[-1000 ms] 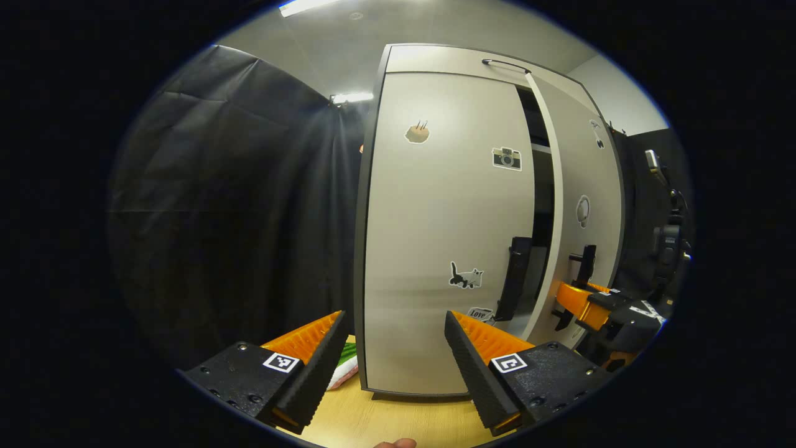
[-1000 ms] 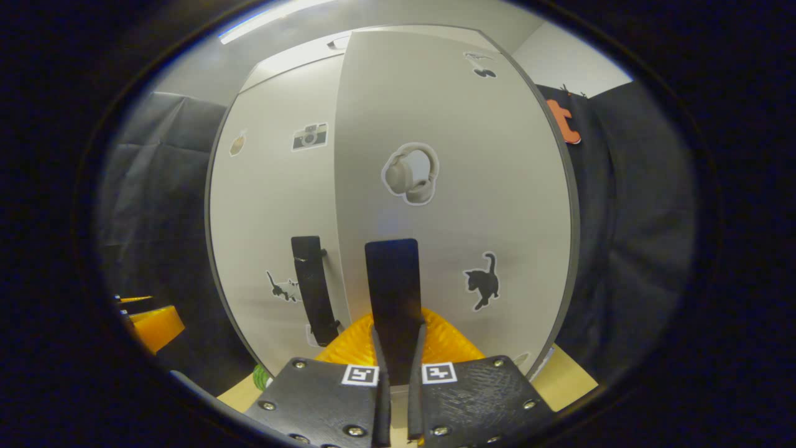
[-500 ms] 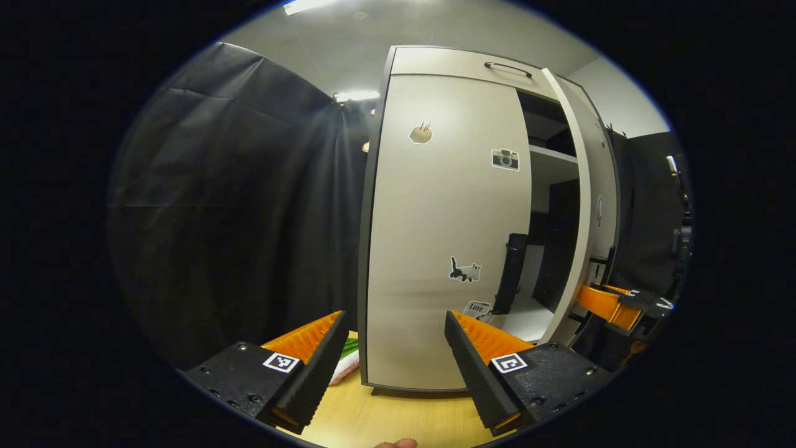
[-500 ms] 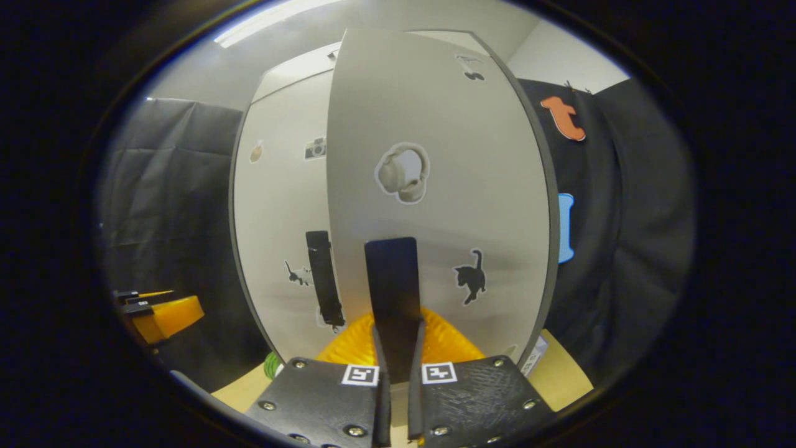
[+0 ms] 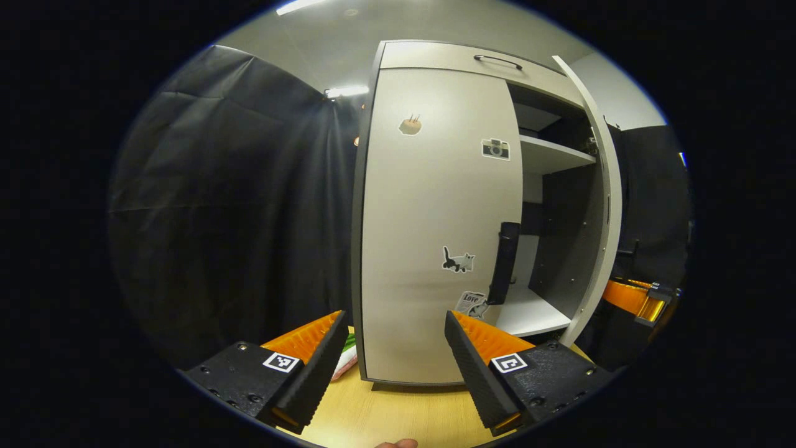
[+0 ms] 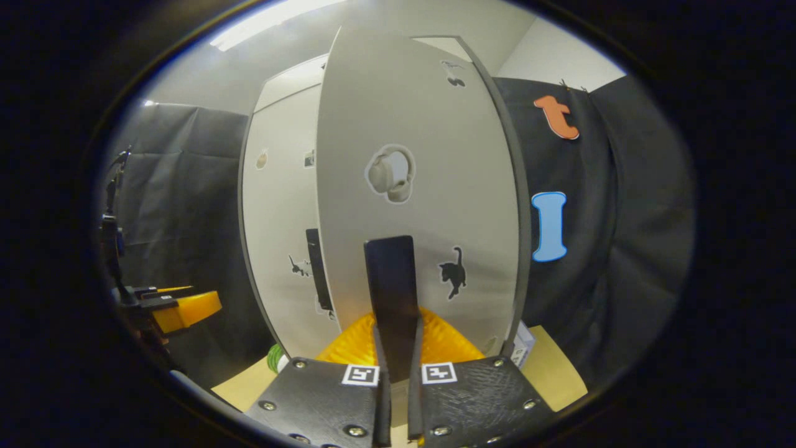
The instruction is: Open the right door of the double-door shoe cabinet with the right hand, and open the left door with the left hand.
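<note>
The right gripper (image 6: 397,348) had its jaws pinched on the right door's handle (image 6: 390,280), with the right door (image 6: 416,155) swung wide open. The left gripper (image 5: 395,342) hung with jaws spread, holding nothing, in front of the closed left door (image 5: 429,218), its handle (image 5: 502,261) untouched. The shoe cabinet (image 5: 435,56) stood on the worktop (image 5: 385,417).

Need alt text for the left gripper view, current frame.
A tall pale-grey double-door shoe cabinet stands on a light wooden table, its right door swung open onto white shelves, its left door closed. The open left gripper points at the closed door.
</note>
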